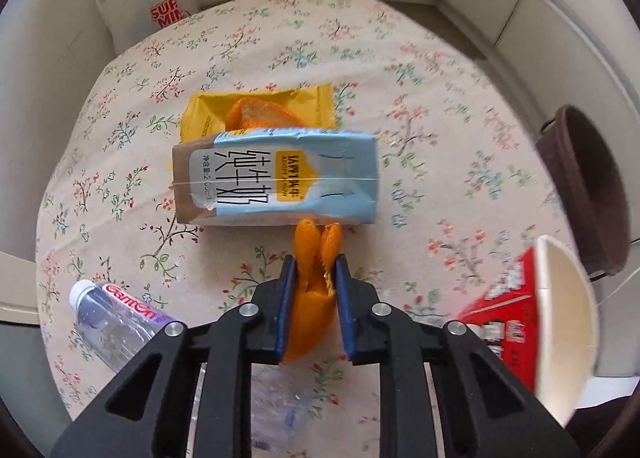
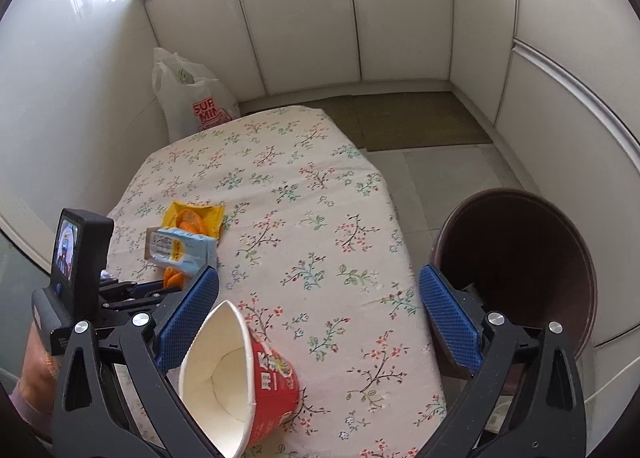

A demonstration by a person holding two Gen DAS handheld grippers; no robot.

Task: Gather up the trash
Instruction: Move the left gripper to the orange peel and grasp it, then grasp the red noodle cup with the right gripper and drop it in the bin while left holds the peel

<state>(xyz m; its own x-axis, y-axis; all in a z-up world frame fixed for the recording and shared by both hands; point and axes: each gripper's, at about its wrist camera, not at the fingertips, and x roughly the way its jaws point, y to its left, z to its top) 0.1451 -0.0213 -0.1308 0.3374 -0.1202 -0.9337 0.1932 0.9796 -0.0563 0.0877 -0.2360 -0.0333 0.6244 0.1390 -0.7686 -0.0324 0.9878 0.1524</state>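
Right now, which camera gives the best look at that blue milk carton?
The left wrist view: the milk carton lies flat mid-frame, its printed face legible. In the right wrist view the carton is small and far left, seen end-on, partly hidden behind the left gripper.

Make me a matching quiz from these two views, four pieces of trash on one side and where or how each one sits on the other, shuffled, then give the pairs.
Things:
1. orange peel
2. milk carton
3. noodle cup
4. water bottle

States:
A. lying flat in front of the yellow wrapper
B. on its side, mouth toward the right gripper
C. clamped in the left gripper
D. lying at the table's left edge

Pairs: 1-C, 2-A, 3-B, 4-D
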